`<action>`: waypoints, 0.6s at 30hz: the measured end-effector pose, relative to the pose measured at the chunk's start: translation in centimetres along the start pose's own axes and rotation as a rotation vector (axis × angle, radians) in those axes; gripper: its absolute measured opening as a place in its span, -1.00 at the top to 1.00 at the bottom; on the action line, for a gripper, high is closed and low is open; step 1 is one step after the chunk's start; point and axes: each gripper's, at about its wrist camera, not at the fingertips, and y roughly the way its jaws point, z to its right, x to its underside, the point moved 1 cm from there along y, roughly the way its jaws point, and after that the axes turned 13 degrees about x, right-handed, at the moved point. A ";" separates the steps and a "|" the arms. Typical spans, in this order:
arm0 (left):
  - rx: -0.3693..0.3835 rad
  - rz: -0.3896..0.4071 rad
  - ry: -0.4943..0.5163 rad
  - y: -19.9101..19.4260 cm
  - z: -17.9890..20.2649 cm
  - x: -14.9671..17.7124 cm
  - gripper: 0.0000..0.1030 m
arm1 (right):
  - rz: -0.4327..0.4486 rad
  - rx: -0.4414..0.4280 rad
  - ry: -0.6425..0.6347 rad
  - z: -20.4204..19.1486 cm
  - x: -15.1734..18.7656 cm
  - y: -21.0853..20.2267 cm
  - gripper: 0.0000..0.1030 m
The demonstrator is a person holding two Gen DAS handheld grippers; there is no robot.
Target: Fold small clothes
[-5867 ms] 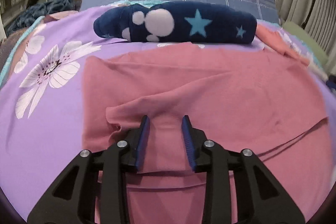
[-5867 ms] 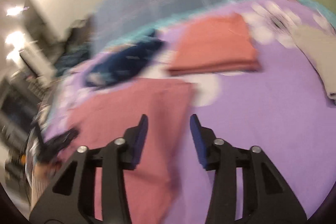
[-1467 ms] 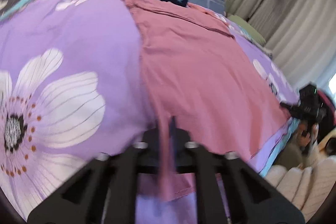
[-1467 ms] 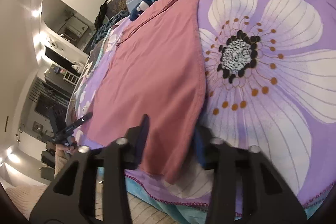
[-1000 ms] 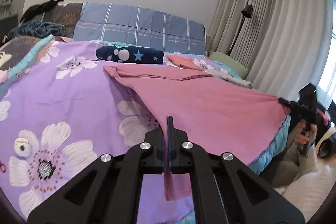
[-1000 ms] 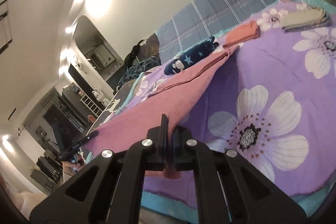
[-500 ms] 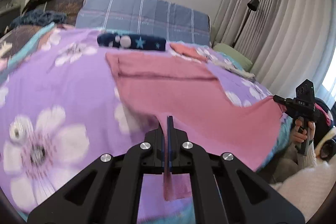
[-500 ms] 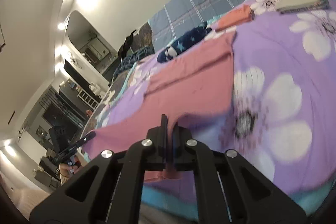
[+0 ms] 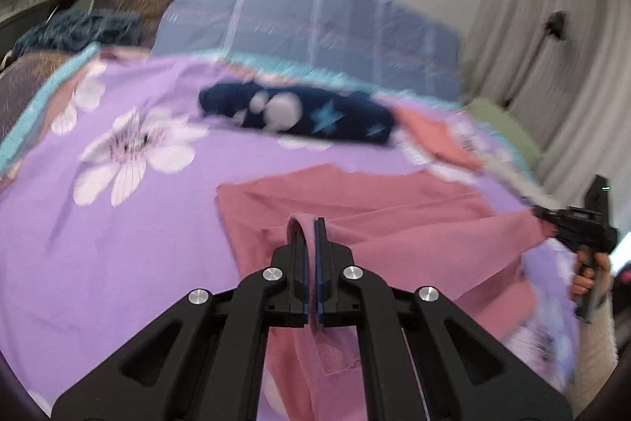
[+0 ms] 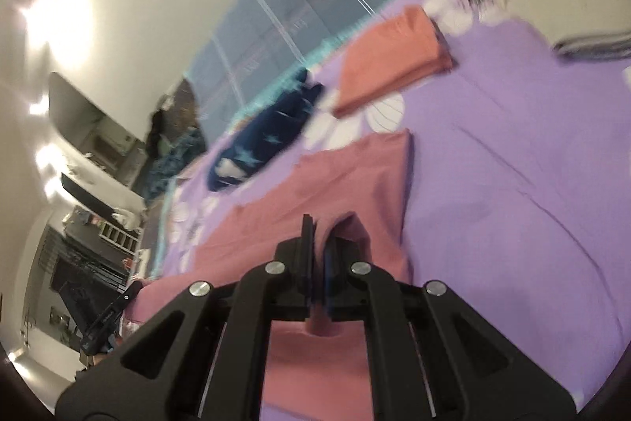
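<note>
A pink garment lies on the purple flowered bedspread, its near edge lifted and carried over its far part. My left gripper is shut on one near corner of it. My right gripper is shut on the other corner; the garment also shows in the right wrist view. The right gripper shows at the right edge of the left wrist view, holding the cloth taut. Both views are blurred.
A rolled navy star-print garment lies beyond the pink one. A folded orange garment lies to its right, and a folded grey one farther right. A blue plaid pillow lines the headboard. Curtains hang at right.
Both grippers, shut on the pink garment's near corners, have swept forward toward the headboard, bringing the near edge over the far part. The garment now looks shorter front to back.
</note>
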 end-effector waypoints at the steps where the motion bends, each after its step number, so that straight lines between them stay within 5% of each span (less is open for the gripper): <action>1: -0.009 -0.025 -0.024 1.7 -1.1 0.2 0.96 | -0.017 0.026 -0.011 -0.1 -0.2 1.5 0.90; 6: -0.024 -0.094 -0.104 5.9 -5.0 2.5 0.85 | -0.083 0.078 -0.061 0.4 0.1 5.6 0.79; 13: 0.065 -0.035 -0.093 0.9 -3.7 3.6 0.48 | -0.088 0.050 -0.188 0.8 1.3 2.8 0.59; 17: 0.077 -0.114 -0.059 1.6 -2.2 4.2 0.49 | -0.097 0.080 -0.249 0.1 2.3 2.1 0.86; 18: 0.061 -0.139 -0.046 2.1 -1.9 4.4 0.78 | -0.095 0.082 -0.258 -0.1 2.4 2.1 0.91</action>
